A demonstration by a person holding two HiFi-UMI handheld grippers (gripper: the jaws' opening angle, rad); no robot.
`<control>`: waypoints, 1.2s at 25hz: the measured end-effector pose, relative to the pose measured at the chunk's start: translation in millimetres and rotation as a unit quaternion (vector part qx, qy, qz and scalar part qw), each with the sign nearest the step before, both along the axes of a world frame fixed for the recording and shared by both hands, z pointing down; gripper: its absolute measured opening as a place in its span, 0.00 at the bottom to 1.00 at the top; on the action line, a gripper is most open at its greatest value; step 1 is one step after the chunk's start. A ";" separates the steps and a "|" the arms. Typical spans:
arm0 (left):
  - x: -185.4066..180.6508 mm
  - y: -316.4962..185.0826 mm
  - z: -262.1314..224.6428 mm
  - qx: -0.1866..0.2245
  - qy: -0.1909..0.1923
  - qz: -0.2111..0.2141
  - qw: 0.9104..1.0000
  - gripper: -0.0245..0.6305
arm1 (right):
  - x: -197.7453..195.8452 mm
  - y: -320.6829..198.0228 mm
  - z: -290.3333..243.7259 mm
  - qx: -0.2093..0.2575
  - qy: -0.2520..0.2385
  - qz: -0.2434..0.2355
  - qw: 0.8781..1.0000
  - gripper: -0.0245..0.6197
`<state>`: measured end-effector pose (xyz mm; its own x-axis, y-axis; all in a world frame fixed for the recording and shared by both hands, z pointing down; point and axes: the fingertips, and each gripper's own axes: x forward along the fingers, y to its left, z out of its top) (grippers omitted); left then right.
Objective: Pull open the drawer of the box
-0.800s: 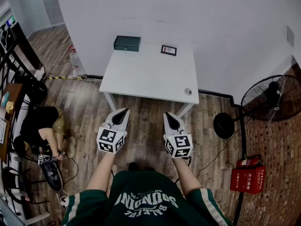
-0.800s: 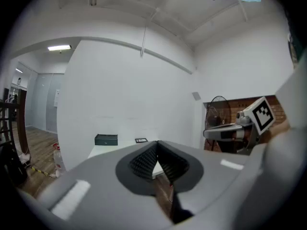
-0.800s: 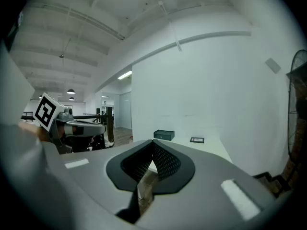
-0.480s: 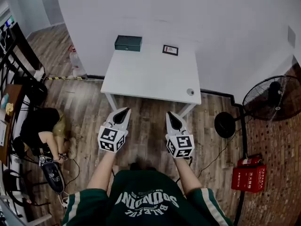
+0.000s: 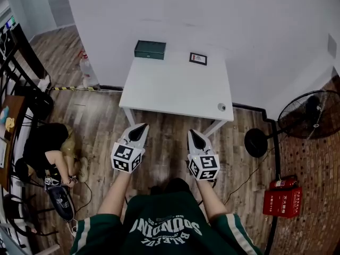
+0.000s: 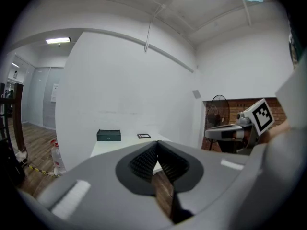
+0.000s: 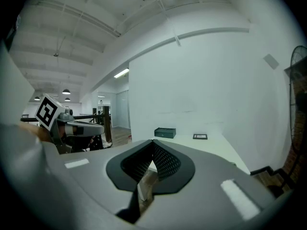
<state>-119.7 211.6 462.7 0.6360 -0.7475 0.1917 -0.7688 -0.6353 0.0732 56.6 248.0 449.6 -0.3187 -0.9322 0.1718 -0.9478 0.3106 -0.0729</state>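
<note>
A dark green box (image 5: 149, 49) sits at the far left corner of a white table (image 5: 175, 89), against the wall; its drawer looks closed. The same box (image 6: 109, 135) (image 7: 164, 132) shows small in both gripper views. My left gripper (image 5: 139, 128) and right gripper (image 5: 192, 134) hover over the wooden floor, short of the table's near edge, far from the box. Both are shut with nothing between the jaws.
A small dark framed card (image 5: 198, 59) lies at the table's back right, and a small round object (image 5: 221, 107) near its front right corner. A standing fan (image 5: 308, 116) and red extinguishers (image 5: 282, 196) are at the right. A person (image 5: 48, 147) crouches on the floor at the left.
The view has shifted so the table and box sit slightly lower and further right in the head view. The grippers hold the same pose, still shut.
</note>
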 end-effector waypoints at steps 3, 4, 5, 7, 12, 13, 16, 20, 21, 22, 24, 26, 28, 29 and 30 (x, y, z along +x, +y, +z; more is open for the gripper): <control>-7.8 -5.5 4.6 -0.005 0.002 0.000 1.000 0.12 | -5.7 -3.9 5.8 -0.007 0.002 0.001 1.000 0.04; -8.9 -8.1 5.9 -0.005 0.002 0.001 1.000 0.12 | -6.4 -6.0 7.6 -0.009 0.002 0.002 1.000 0.04; -9.5 -11.2 7.2 -0.006 0.002 0.002 1.000 0.12 | -6.7 -8.5 9.0 -0.010 0.001 0.003 1.000 0.04; -9.2 -18.3 10.4 -0.007 0.001 0.005 1.000 0.12 | -6.7 -14.8 11.6 -0.010 0.001 0.004 1.000 0.04; -9.5 -46.3 16.9 -0.011 -0.001 0.003 1.000 0.12 | -5.5 -45.6 16.3 -0.010 0.003 0.001 1.000 0.04; -9.1 -53.6 18.6 -0.013 -0.002 0.001 1.000 0.12 | -4.4 -54.7 17.2 -0.010 0.003 -0.002 1.000 0.04; -0.8 -80.0 25.4 -0.018 -0.007 -0.001 1.000 0.12 | 6.3 -84.8 21.4 -0.014 -0.002 -0.002 1.000 0.04; 6.1 -129.2 29.4 -0.022 -0.014 -0.009 1.000 0.12 | 12.2 -136.4 23.8 -0.017 -0.008 -0.010 1.000 0.04; 8.0 -142.6 29.7 -0.023 -0.016 -0.013 1.000 0.12 | 13.0 -150.5 23.6 -0.017 -0.009 -0.015 1.000 0.04; 11.1 -156.4 29.7 -0.023 -0.017 -0.016 0.999 0.12 | 15.0 -165.3 22.7 -0.015 -0.008 -0.020 1.000 0.04; 20.1 -185.8 27.8 -0.021 -0.019 -0.022 0.999 0.12 | 21.9 -197.8 19.1 -0.012 -0.006 -0.029 0.999 0.04; 29.8 -215.3 23.6 -0.021 -0.021 -0.027 0.999 0.12 | 31.0 -231.4 14.4 -0.009 -0.007 -0.035 0.999 0.04; 38.4 -243.0 18.4 -0.020 -0.025 -0.032 0.999 0.12 | 40.6 -262.6 10.4 -0.008 -0.012 -0.040 0.999 0.04; 42.1 -256.1 15.5 -0.019 -0.027 -0.035 0.999 0.12 | 45.3 -277.3 9.2 -0.008 -0.015 -0.042 0.999 0.04; 45.0 -268.7 12.7 -0.018 -0.029 -0.038 0.999 0.12 | 49.4 -291.1 8.6 -0.009 -0.018 -0.044 0.999 0.04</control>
<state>-74.6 -57.1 475.5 0.5647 -0.7850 0.2548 -0.8182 -0.5728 0.0489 106.0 -43.0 458.2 -0.4053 -0.8972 0.1752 -0.9136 0.3906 -0.1133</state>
